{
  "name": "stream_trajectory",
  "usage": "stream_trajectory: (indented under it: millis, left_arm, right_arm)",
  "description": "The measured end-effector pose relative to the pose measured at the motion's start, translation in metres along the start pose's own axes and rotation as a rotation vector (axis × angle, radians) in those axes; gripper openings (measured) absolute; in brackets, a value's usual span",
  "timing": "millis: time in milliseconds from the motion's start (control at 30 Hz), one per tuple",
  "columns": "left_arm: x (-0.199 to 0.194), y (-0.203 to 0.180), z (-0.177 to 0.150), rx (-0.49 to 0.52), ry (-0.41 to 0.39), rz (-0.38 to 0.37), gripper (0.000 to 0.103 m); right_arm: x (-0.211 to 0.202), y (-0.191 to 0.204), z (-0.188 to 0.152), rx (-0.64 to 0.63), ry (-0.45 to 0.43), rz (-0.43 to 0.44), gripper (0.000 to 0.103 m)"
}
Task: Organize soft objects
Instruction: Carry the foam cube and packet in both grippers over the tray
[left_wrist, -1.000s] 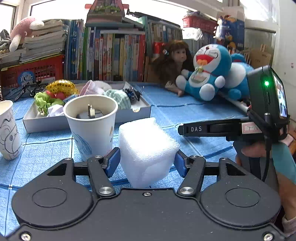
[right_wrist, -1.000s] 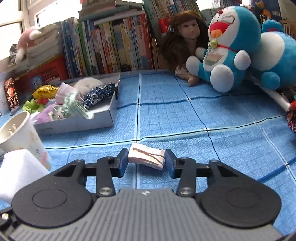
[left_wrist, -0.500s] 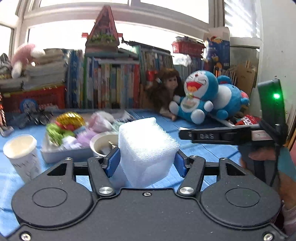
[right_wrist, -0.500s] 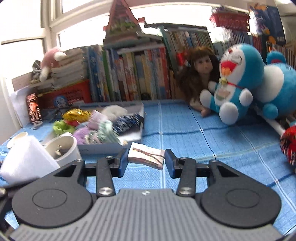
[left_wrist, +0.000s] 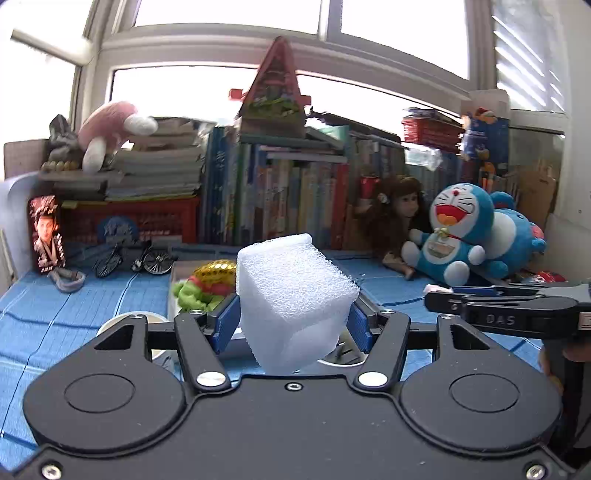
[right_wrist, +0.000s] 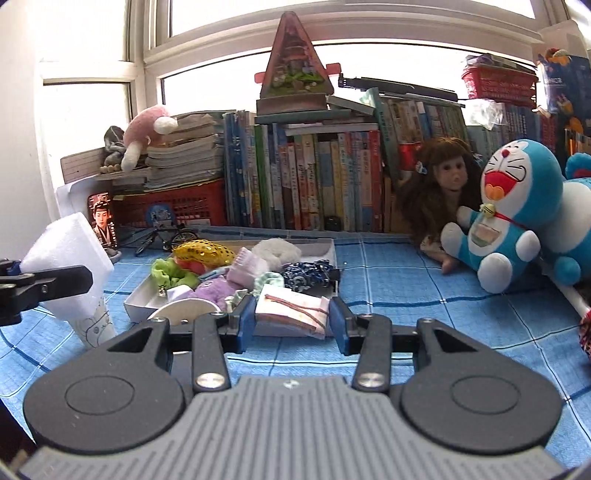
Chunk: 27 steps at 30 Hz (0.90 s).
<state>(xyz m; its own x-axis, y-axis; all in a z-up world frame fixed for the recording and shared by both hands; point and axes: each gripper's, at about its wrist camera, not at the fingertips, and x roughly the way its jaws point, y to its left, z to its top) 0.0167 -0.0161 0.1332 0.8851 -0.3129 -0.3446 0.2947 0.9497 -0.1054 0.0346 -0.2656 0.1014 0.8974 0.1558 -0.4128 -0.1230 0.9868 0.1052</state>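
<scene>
Carrying two soft items above table: left gripper (left_wrist: 293, 325) clamps white foam block (left_wrist: 295, 299); right gripper (right_wrist: 293, 319) pinches folded cloth packet (right_wrist: 291, 309). White tray (right_wrist: 328, 251) of soft things just ahead, likely drop spot.

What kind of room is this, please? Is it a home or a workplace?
Most likely a home, perhaps a child's room or study corner. A long row of books stands under a window, and a blue cat plush and a doll sit beside them on a table with a blue cloth.
</scene>
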Motion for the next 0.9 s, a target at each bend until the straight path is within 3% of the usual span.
stream_trajectory:
  millis: [567,900]
  left_arm:
    - [0.026,0.035,-0.003,-0.032,0.041,0.056,0.059]
    - [0.056,0.044,0.008,-0.038,0.083,0.053,0.059]
  right_arm:
    - [0.021,0.02,0.01,-0.036,0.02,0.026,0.049]
    - [0.037,0.023,0.018,-0.026,0.033,0.04,0.049]
